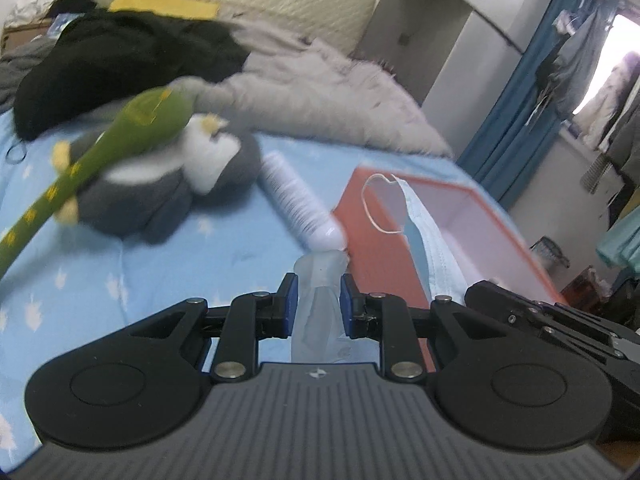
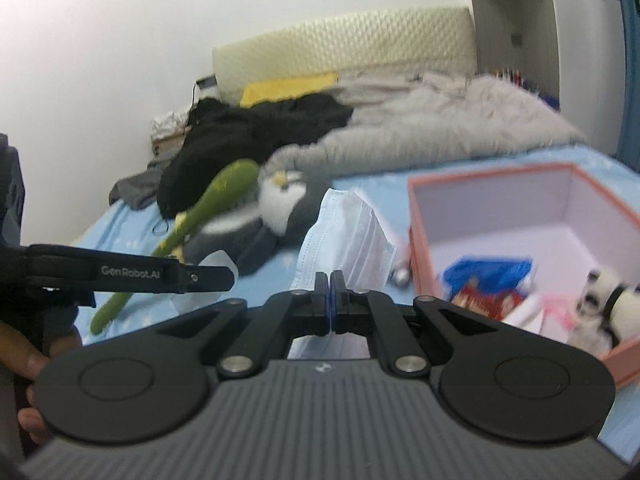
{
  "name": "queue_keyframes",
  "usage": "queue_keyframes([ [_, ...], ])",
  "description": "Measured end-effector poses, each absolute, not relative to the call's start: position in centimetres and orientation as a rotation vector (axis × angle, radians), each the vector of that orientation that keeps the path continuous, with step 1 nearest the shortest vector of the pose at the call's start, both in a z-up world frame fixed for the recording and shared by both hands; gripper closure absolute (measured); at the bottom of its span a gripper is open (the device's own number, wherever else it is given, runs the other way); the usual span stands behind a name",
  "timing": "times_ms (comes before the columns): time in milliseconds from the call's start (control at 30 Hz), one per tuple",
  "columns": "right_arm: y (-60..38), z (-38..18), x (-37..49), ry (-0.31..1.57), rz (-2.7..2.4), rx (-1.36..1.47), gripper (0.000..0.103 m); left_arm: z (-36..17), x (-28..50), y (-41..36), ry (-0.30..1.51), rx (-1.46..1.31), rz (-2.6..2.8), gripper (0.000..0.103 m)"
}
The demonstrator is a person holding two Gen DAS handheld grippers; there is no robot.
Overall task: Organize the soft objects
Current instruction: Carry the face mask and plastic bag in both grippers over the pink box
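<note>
Left wrist view: the left gripper (image 1: 318, 294) at lower centre clasps a translucent bag (image 1: 318, 308). A mask (image 1: 434, 240) hangs at centre right over the box (image 1: 384, 236) rim. A penguin (image 1: 176, 180) and green plush (image 1: 100, 152) lie at left.

Right wrist view: the right gripper (image 2: 331, 286) is clenched on the mask (image 2: 344, 236) at centre. The box (image 2: 420, 248) sits at right; the left gripper (image 2: 208, 276) shows at left.

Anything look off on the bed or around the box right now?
One oddity: a white hairbrush, a hard item, lies on the blue sheet with its tip against the pink box wall, beside the penguin plush.
</note>
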State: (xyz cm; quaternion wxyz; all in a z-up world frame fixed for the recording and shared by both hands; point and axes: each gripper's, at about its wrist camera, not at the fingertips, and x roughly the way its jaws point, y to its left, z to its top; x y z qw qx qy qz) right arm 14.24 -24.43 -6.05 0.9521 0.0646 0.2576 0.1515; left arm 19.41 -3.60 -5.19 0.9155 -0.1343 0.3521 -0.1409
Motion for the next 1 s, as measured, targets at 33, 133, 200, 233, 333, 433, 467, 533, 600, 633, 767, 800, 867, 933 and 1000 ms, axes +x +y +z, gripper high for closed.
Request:
queue_keyframes([
  [33,-24.7,-5.4,14.3,0.508,0.304,0.125,0.099,-4.6,19.6,-3.9,0.714,-0.276,-0.297,0.077],
  [133,-25.6,-3.4,14.6,0.46,0.287,0.11,0.099,-2.7,20.4,-4.8,0.684,-0.275,-0.322,0.077],
  [200,-26.4,-2.2,14.9,0.43,0.274,0.108,0.099,-1.6,20.8,-5.7,0.664,-0.27,-0.345,0.077],
  [233,-26.8,-1.5,15.0,0.414,0.266,0.104,0.099,-1.2,21.1,-6.2,0.656,-0.264,-0.354,0.077],
  [333,-27.9,0.0,15.4,0.375,0.236,0.081,0.099,0.0,22.2,-7.9,0.644,-0.262,-0.394,0.077],
  [433,-29.5,0.9,15.9,0.362,0.207,0.082,0.099,0.6,23.4,-9.7,0.645,-0.268,-0.429,0.077],
  [467,-30.1,1.0,16.2,0.363,0.198,0.079,0.099,0.7,24.0,-10.5,0.649,-0.272,-0.442,0.077],
  [533,-31.1,1.3,16.7,0.371,0.176,0.073,0.099,0.8,25.0,-12.1,0.667,-0.277,-0.47,0.077],
  [600,-32.3,1.2,17.3,0.386,0.15,0.069,0.099,0.8,26.0,-13.8,0.678,-0.265,-0.498,0.077],
  [633,-32.8,1.1,17.7,0.393,0.137,0.066,0.099,0.7,26.6,-14.6,0.686,-0.255,-0.506,0.077],
  [767,-35.2,-0.1,19.2,0.444,0.069,0.054,0.099,-0.4,28.6,-18.5,0.736,-0.213,-0.552,0.077],
  [800,-35.7,-0.4,19.6,0.458,0.054,0.05,0.099,-0.9,29.0,-19.5,0.749,-0.2,-0.554,0.077],
  [867,-37.0,-1.4,20.4,0.496,0.029,0.06,0.099,-1.8,30.1,-21.2,0.777,-0.178,-0.571,0.077],
  [933,-37.9,-2.3,20.8,0.528,0.02,0.072,0.099,-2.9,30.9,-22.7,0.802,-0.149,-0.571,0.077],
  [1000,-38.7,-3.4,21.3,0.564,0.004,0.083,0.098,-4.1,32.1,-24.1,0.829,-0.129,-0.574,0.077],
])
